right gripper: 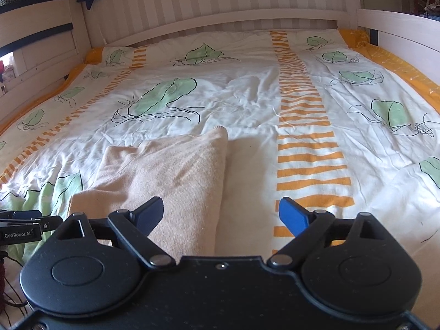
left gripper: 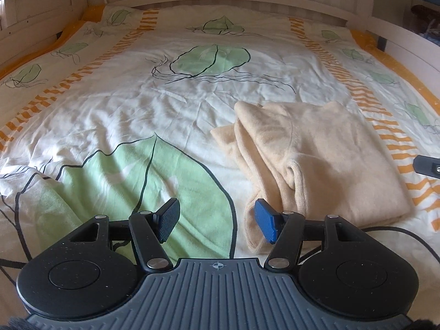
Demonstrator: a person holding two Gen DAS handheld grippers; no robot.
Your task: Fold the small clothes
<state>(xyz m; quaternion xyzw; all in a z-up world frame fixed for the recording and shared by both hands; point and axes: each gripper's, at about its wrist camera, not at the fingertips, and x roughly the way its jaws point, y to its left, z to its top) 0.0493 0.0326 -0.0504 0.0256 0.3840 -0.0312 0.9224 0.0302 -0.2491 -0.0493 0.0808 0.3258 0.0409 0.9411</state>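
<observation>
The cream garment [left gripper: 324,159] lies partly folded on the leaf-print bedcover [left gripper: 123,104], one sleeve or edge bunched along its left side. This looks like a pause between folds, both tools empty. The left gripper [left gripper: 217,221] points down at the bed, jaws half spread, nothing between them, its blue pad just beside the bunched edge. The right gripper [right gripper: 221,216] hovers over the garment's right edge, jaws spread wide and empty. Next, each probably needs to pinch a near corner and carry it across
</observation>
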